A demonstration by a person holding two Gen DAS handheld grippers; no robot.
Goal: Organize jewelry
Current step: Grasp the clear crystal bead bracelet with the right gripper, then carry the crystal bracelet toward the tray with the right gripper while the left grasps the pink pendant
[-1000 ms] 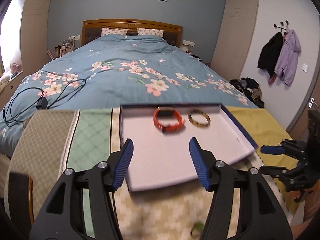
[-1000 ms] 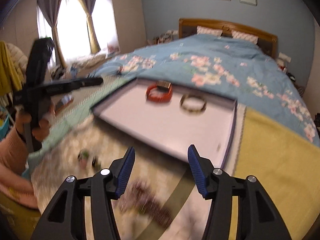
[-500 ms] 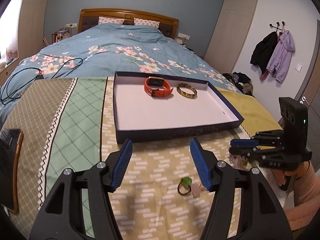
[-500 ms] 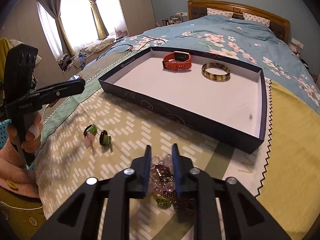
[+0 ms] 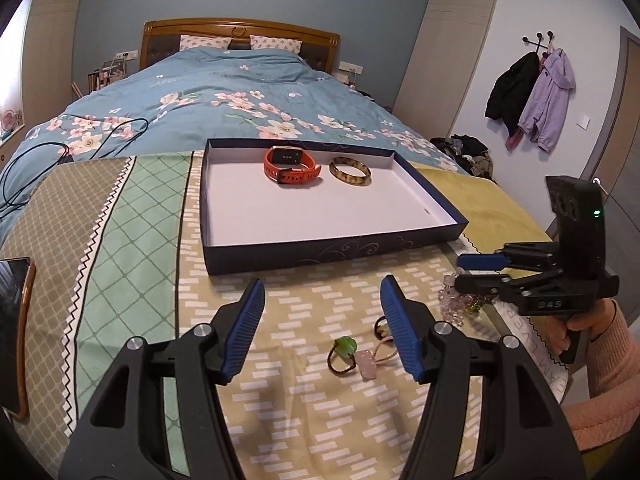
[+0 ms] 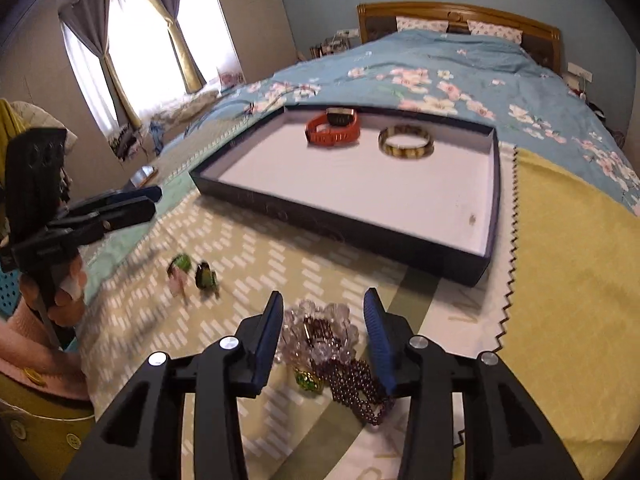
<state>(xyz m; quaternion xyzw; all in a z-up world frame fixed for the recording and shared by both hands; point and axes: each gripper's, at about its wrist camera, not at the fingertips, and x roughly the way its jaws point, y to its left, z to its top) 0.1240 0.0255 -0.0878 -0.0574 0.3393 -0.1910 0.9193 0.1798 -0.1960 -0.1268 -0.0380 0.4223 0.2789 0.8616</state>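
a person's right gripper [image 6: 322,334] is hovering over a heap of clear and purple beaded bracelets [image 6: 328,344] on the patterned cloth, its jaws having just reopened partway, beads between them but ungripped. the left gripper [image 5: 322,322] is hanging wide open and empty near two small rings [image 5: 352,354]. the tray [image 5: 320,250] beyond is holding a red watch [image 5: 290,166] and a bangle [image 5: 351,171]. the tangled strands are likely snagging, so one pinch risks dragging several.

One tray [image 5: 332,254] sits on the patterned cloth [image 5: 304,420], holding two pieces along its far edge: one orange watch [image 5: 290,166] and one amber bangle [image 5: 351,171]. Near the cloth's front edge lie two small rings [image 6: 194,272] and one heap of beaded bracelets [image 6: 332,344]. One phone [image 5: 14,332] rests at the left edge. Two grippers are visible, left [image 5: 322,320] and right [image 6: 323,330].
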